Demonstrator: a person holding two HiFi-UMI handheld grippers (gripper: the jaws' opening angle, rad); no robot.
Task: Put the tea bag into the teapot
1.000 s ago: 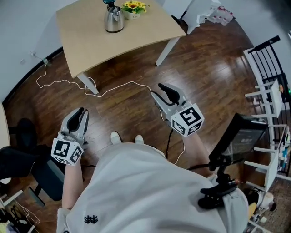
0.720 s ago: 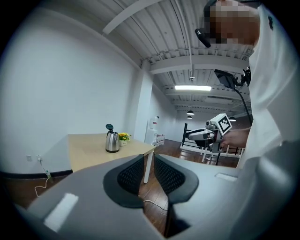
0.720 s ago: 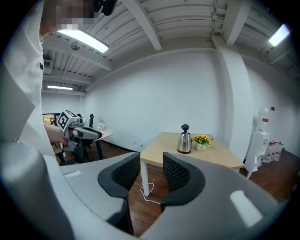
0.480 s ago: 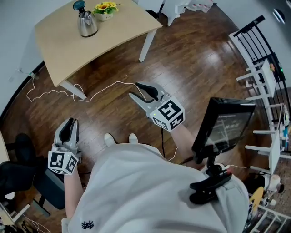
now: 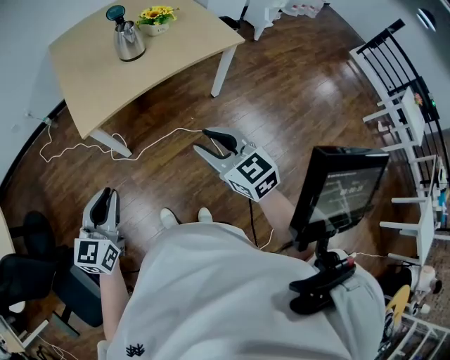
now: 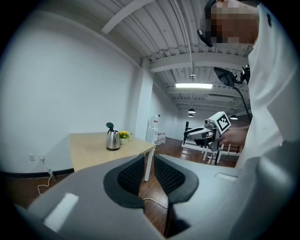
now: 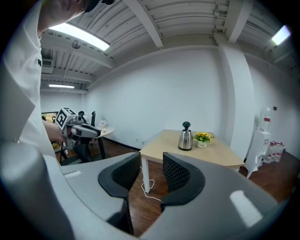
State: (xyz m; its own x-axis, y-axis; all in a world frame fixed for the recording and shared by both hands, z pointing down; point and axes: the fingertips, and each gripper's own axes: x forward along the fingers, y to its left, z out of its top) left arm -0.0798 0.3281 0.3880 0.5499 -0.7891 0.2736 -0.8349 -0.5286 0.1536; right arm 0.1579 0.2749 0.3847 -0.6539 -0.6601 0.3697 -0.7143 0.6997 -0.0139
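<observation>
Left gripper (image 5: 105,198) and right gripper (image 5: 204,140) both hold their jaws slightly apart, with nothing between them. Well ahead of both, the teapot (image 5: 129,42) stands on a table (image 5: 179,56). No tea bag shows; it is likely light, soft and tearable, best pinched by its tag

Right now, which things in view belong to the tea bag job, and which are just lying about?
Job: teapot, table, left gripper, right gripper, jaws empty. No tea bag visible.
Lying about: flowers, floor cable, screen, chair.
</observation>
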